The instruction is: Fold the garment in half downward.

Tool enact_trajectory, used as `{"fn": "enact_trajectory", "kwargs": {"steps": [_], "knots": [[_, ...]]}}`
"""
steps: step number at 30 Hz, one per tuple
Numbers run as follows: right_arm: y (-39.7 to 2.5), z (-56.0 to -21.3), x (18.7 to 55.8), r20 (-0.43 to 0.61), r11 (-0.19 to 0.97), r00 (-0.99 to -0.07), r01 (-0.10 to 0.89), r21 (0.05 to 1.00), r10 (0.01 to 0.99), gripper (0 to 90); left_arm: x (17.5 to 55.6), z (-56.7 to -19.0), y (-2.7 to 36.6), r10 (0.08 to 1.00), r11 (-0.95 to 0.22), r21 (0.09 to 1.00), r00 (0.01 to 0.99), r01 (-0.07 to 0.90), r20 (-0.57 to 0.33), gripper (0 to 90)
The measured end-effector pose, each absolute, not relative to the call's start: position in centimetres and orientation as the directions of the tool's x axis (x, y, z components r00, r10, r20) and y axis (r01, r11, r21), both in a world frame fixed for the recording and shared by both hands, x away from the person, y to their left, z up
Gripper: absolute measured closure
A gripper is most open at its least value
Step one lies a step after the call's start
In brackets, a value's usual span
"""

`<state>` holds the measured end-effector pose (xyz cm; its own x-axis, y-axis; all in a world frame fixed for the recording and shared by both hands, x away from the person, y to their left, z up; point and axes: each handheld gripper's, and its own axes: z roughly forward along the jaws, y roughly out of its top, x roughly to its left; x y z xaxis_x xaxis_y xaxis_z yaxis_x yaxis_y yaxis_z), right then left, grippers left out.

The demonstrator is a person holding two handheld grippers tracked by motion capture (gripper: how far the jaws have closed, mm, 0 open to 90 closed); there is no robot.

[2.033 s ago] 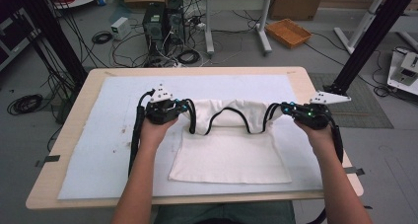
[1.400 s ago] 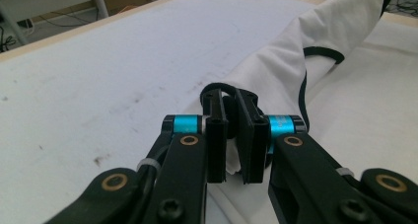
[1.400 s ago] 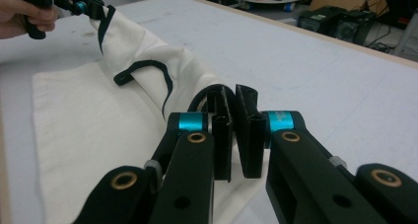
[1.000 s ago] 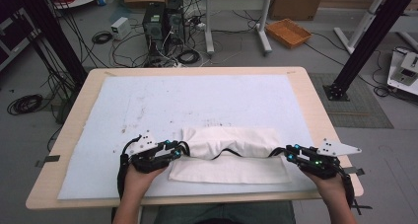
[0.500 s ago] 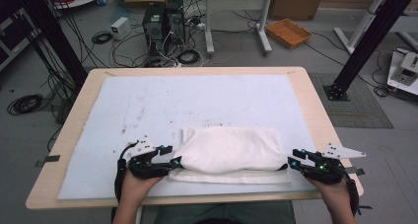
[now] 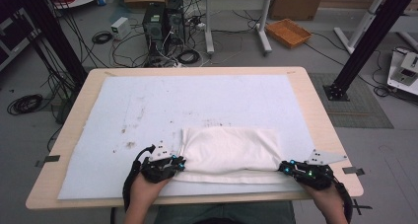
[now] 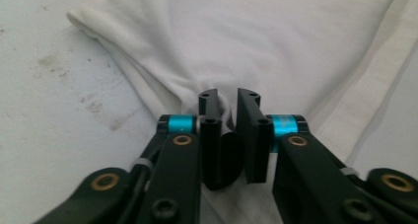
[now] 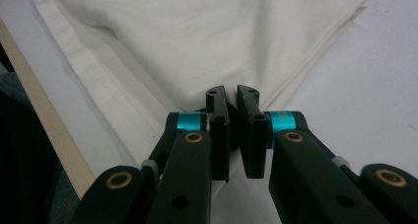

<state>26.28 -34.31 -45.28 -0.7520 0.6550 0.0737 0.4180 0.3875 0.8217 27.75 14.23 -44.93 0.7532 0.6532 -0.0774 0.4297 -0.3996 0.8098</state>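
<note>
Now a folded white cloth garment (image 6: 229, 154) is laid on the pale blue mat (image 6: 148, 110) near the front edge of the wooden bench (image 6: 315, 100). Its left end is pinched by the left claw (image 6: 178, 164), nearly closed on a bunch of fabric, while its right end is clamped by the right claw (image 6: 284, 168).

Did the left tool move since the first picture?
Yes. The left tool has come from mid-table toward the table's near edge, pulling the white cloth's far part over in a fold.
</note>
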Motion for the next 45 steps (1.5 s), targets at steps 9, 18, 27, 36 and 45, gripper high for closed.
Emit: {"fn": "enact_trajectory", "kwargs": {"steps": [9,18,27,36,45], "knots": [[-35.4,-44.1,25.2,0.085,0.347,-0.751,0.398,0.85,0.655,86.2,27.3,-43.5,15.6,0.623,-0.32,0.857,0.771,0.405,-0.132,85.9],[-35.7,-42.8,23.0,0.072,0.343,-0.76,0.374,0.861,0.646,86.2,26.0,-42.7,16.8,0.602,-0.302,0.865,0.783,0.401,-0.153,85.8],[-36.6,-44.3,22.8,0.161,0.259,-0.722,0.434,0.863,0.673,52.7,26.3,-44.3,16.7,0.647,-0.256,0.849,0.734,0.462,-0.204,46.2],[-36.5,-43.0,25.7,0.149,0.247,-0.701,0.43,0.868,0.698,42.9,29.2,-43.0,16.7,0.678,-0.234,0.841,0.701,0.488,-0.218,36.8],[-34.1,-42.5,33.1,0.168,0.267,-0.674,0.491,0.829,0.719,44.3,34.3,-42.6,15.0,0.725,-0.28,0.805,0.665,0.523,-0.18,36.2]]}}
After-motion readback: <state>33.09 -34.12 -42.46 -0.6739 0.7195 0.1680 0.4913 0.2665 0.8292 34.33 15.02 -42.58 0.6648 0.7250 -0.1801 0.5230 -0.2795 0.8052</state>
